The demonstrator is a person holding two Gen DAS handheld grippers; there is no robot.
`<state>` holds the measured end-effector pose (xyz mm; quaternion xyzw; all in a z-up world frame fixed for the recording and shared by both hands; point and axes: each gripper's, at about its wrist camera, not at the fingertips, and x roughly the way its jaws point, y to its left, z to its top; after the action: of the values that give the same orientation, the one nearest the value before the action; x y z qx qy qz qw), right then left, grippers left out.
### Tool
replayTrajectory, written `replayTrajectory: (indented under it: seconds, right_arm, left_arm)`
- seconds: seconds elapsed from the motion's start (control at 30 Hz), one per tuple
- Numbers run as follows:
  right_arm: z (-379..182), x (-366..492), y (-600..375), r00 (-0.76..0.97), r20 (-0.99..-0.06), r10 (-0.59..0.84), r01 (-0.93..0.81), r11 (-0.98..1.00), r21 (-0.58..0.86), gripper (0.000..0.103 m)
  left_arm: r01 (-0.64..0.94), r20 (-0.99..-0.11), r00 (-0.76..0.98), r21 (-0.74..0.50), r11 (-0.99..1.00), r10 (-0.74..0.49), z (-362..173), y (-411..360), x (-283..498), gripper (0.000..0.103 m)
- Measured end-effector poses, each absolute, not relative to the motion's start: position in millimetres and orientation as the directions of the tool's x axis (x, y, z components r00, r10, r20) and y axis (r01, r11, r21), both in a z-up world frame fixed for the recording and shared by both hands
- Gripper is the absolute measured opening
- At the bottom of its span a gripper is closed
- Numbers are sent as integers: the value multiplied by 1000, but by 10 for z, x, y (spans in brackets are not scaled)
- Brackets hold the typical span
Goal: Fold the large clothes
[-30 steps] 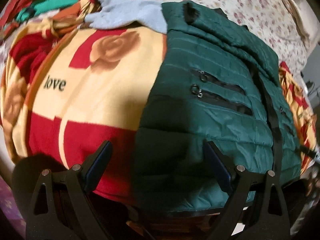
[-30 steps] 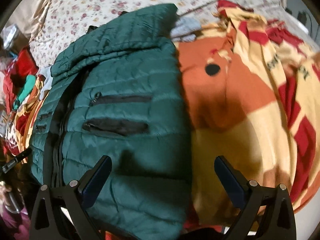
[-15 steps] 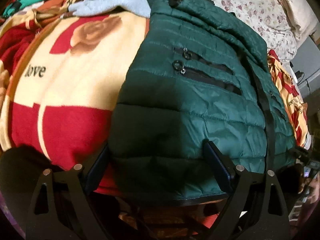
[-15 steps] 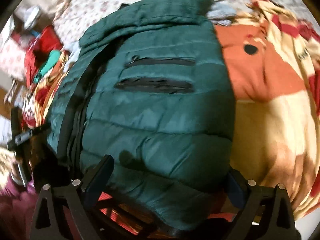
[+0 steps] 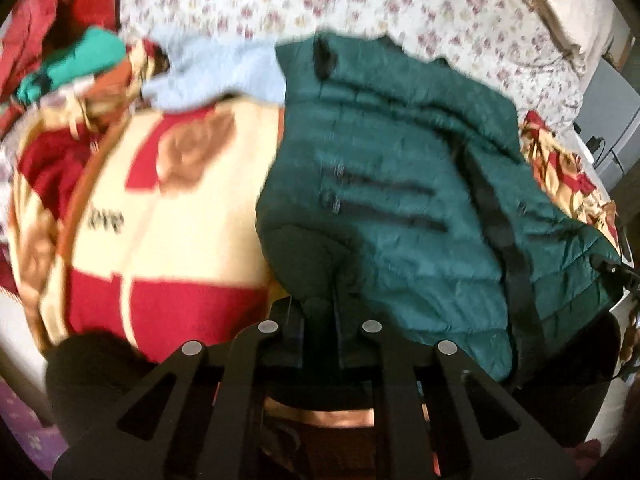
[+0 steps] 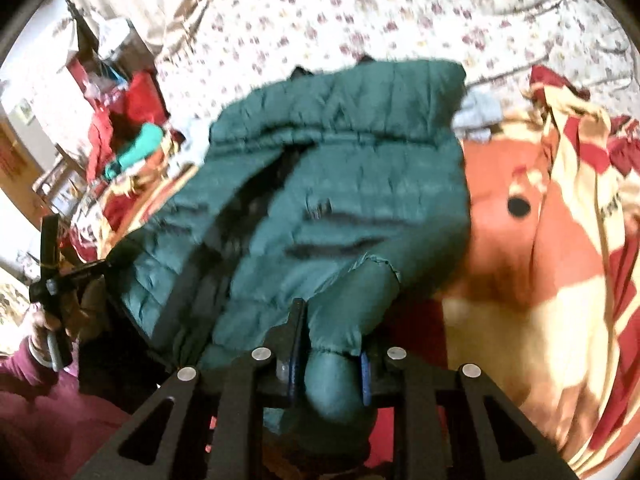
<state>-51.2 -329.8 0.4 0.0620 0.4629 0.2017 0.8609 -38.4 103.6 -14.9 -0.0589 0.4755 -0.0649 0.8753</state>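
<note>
A dark green quilted jacket point(image 5: 400, 184) lies folded lengthwise on a red and cream blanket point(image 5: 168, 208) on the bed. It also shows in the right wrist view point(image 6: 352, 184). My left gripper point(image 5: 320, 320) is shut on the jacket's near hem at its left corner. My right gripper point(image 6: 328, 356) is shut on a bunched fold of the hem at the other corner. Both corners are lifted a little off the blanket. The frames are blurred by motion.
A light blue garment point(image 5: 224, 68) lies behind the jacket's collar. A pile of red and teal clothes point(image 5: 80, 56) sits at the far left. A floral sheet point(image 5: 360, 4) covers the bed beyond. The blanket point(image 6: 540, 260) spreads to the right.
Both grippers were open, straddling the jacket's hem; both have closed on it and begun to lift it. The views have pulled back and up.
</note>
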Motion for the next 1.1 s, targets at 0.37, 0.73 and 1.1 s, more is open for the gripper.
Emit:
replayTrajectory:
  seconds: [0.37,0.73,1.1]
  right_arm:
    - [398,2,-3428,610,-689,391,-241,920,309,21]
    - [627,850,-3568,689,-640,340,-175,935,308,20]
    - [554,1866,-3638,696,-671,255,-85,958,275,20]
  left_arm:
    - [28,-718,680,-176,984,-148,392,1016,135,10]
    - [-28,-648,759,-129,991,-63,686,834,881,10]
    - [-114,-637,770,-89,989,32,707,673,1886,9]
